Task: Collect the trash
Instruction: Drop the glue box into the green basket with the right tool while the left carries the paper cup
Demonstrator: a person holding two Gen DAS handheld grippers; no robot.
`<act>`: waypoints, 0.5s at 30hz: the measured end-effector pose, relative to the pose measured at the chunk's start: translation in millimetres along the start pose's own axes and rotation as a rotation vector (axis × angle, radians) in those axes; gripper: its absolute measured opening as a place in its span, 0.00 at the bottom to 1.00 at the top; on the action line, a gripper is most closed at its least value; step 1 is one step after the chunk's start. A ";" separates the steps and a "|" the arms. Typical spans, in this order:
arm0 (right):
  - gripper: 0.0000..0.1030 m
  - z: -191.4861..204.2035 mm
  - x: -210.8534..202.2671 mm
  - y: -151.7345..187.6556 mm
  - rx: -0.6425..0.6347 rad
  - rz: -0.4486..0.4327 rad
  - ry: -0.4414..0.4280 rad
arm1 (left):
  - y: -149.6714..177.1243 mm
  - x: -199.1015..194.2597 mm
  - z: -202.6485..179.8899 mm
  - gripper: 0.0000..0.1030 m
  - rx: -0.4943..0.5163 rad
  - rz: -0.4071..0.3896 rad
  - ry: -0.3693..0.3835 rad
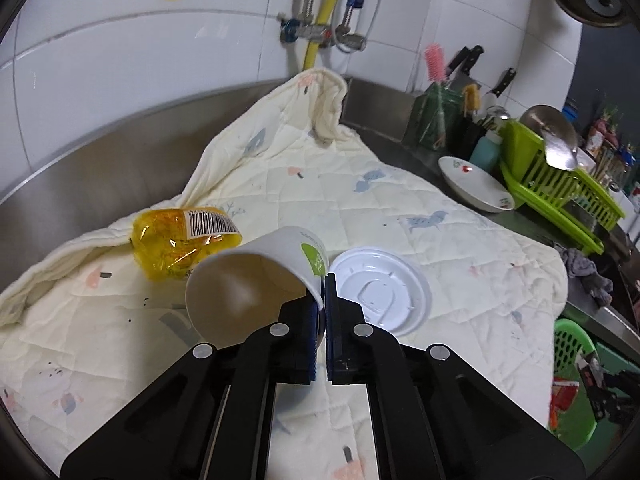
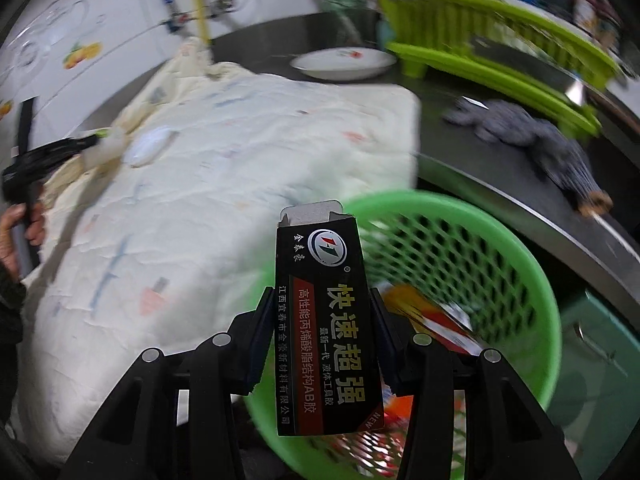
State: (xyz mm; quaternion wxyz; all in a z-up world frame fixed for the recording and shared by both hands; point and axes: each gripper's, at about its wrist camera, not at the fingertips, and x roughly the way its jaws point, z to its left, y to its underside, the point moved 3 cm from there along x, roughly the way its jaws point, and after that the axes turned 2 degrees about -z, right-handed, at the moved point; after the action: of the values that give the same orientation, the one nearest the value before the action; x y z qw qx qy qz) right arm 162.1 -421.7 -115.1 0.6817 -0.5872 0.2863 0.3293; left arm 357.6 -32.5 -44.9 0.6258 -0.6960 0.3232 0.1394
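Mid-collection: right claw pinches a black cardboard glue box above the green mesh basket at 3 o'clock; next, release. Left claw pinches a white paper cup by its rim.

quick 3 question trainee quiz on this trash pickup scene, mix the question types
1. True or false: the left tongs pinch the paper cup by its rim.
2. What do the right tongs hold? A) black glue box B) white lid C) grey rag
3. Fill in: the box hangs in front of the green ____.

Key: 1 true; 2 A; 3 basket. The white lid and yellow wrapper lie on the quilt.
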 end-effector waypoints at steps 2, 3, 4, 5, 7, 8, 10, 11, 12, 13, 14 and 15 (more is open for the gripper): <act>0.43 -18.1 0.3 8.5 0.042 0.009 0.031 | 0.0 -9.7 -4.5 0.01 0.009 -0.010 0.004; 0.43 -25.0 0.4 11.6 0.060 0.012 0.037 | 0.1 -13.8 -6.6 0.01 0.010 -0.012 0.010; 0.43 -31.6 0.2 14.6 0.076 0.014 0.045 | 0.2 -20.0 -10.4 0.01 0.013 -0.018 0.022; 0.43 -37.7 -0.9 17.3 0.088 0.015 0.054 | 0.3 -25.1 -13.9 0.01 0.020 -0.025 0.027; 0.43 -46.5 -1.6 21.5 0.106 0.022 0.069 | 1.9 -36.0 -23.6 0.01 0.033 -0.036 0.048; 0.43 -50.7 -2.3 24.6 0.113 0.027 0.075 | 2.5 -40.3 -29.0 0.01 0.039 -0.041 0.060; 0.45 -54.0 -3.7 28.0 0.122 0.031 0.081 | 4.8 -48.3 -40.4 0.01 0.052 -0.048 0.086; 0.50 -56.5 -6.2 30.5 0.131 0.027 0.080 | 6.2 -53.2 -48.5 0.01 0.061 -0.051 0.105; 0.53 -57.7 -7.5 31.4 0.136 0.022 0.079 | 7.7 -56.8 -55.6 0.01 0.069 -0.052 0.120; 0.58 -59.1 -10.7 33.3 0.141 0.014 0.082 | 9.3 -60.5 -63.3 0.01 0.077 -0.052 0.137; 0.59 -59.6 -13.7 34.2 0.143 0.006 0.086 | 11.7 -65.7 -74.2 0.01 0.088 -0.056 0.159; 0.59 -60.2 -16.8 35.2 0.147 0.001 0.086 | 14.0 -69.7 -82.5 0.01 0.097 -0.056 0.177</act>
State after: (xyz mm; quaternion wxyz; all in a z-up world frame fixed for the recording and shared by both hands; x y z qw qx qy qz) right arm 123.9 -479.8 -132.4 0.7100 -0.5490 0.3389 0.2821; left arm 279.1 -92.7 0.5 0.6314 -0.6834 0.3638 0.0442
